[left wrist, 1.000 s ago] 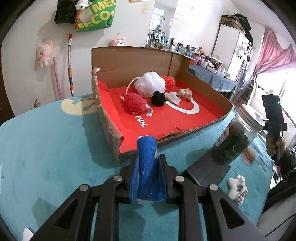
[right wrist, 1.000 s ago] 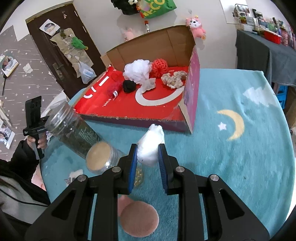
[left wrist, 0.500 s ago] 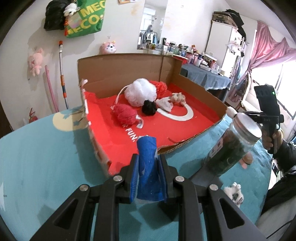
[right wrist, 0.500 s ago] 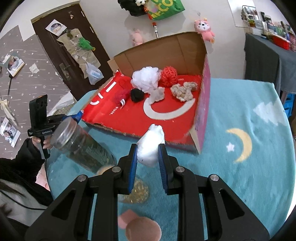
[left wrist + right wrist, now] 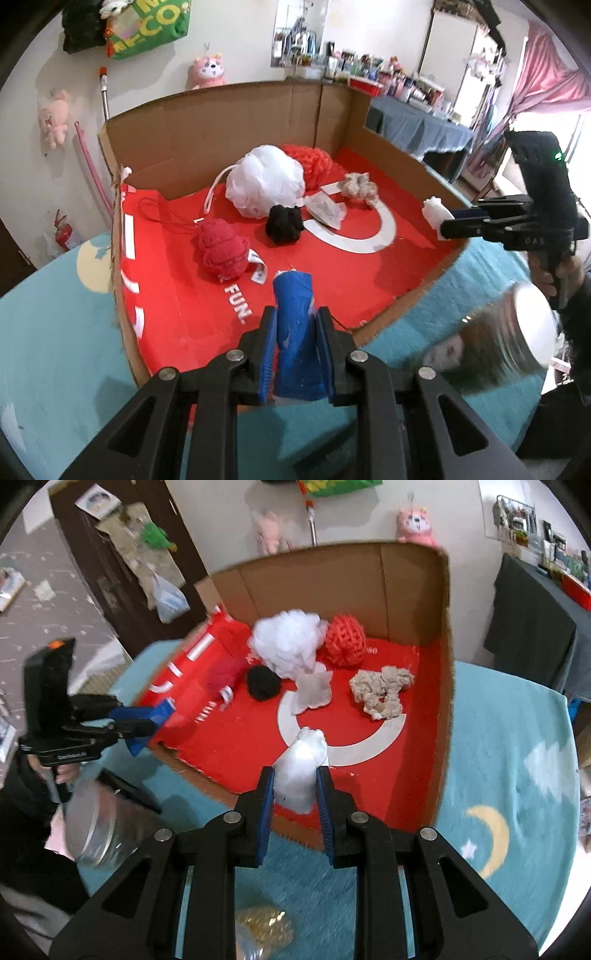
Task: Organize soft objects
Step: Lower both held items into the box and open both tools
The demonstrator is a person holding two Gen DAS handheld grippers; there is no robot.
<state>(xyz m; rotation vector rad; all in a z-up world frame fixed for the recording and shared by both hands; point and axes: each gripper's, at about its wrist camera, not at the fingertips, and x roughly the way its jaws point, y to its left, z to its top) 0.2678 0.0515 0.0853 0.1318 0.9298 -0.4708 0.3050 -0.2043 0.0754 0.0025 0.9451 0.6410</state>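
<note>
My left gripper (image 5: 297,325) is shut on a blue soft roll (image 5: 295,325) and holds it over the near edge of the cardboard box (image 5: 221,118) with the red liner. My right gripper (image 5: 295,786) is shut on a white fluffy toy (image 5: 301,771) over the box's front edge; it also shows in the left wrist view (image 5: 436,216). Inside the box lie a white mesh puff (image 5: 266,184), a red knit ball (image 5: 221,247), a black pompom (image 5: 284,223), an orange-red mesh ball (image 5: 345,640) and a beige rag (image 5: 382,690).
The box stands on a teal rug (image 5: 509,760) with moon and cloud patterns. A glass jar with a metal lid (image 5: 517,332) lies blurred beside the box. A second jar with gold bits (image 5: 264,930) is below my right gripper. A dark table (image 5: 535,627) stands behind.
Both grippers have moved forward and up toward the box with their loads. They now sit over its front edges; the jars have slid toward the frame edges.
</note>
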